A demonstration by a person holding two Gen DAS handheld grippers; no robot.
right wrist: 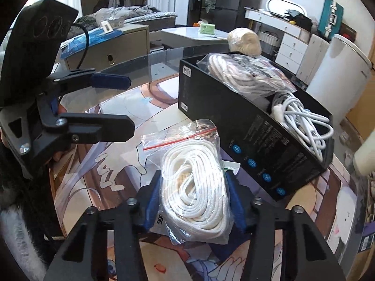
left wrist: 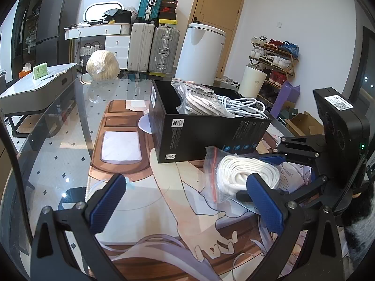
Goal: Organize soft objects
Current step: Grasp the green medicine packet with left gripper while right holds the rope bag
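Note:
A clear zip bag of coiled white rope (right wrist: 196, 187) sits between my right gripper's (right wrist: 194, 201) blue pads, which are shut on it, just above the printed mat. The same bag (left wrist: 243, 175) shows in the left wrist view beside the right gripper (left wrist: 279, 164). A black box (left wrist: 201, 126) behind it holds another bagged rope (left wrist: 199, 100) and a white cable (left wrist: 243, 107); the box also shows in the right wrist view (right wrist: 257, 145). My left gripper (left wrist: 187, 203) is open and empty over the mat; it appears in the right wrist view (right wrist: 117, 103) at the left.
A cream yarn bundle in plastic (left wrist: 103, 64) lies at the far end of the glass table (left wrist: 46, 154). A white bin (left wrist: 199, 53), suitcases (left wrist: 154, 46) and a shoe rack (left wrist: 274, 58) stand beyond. A grey side table (left wrist: 35, 89) is to the left.

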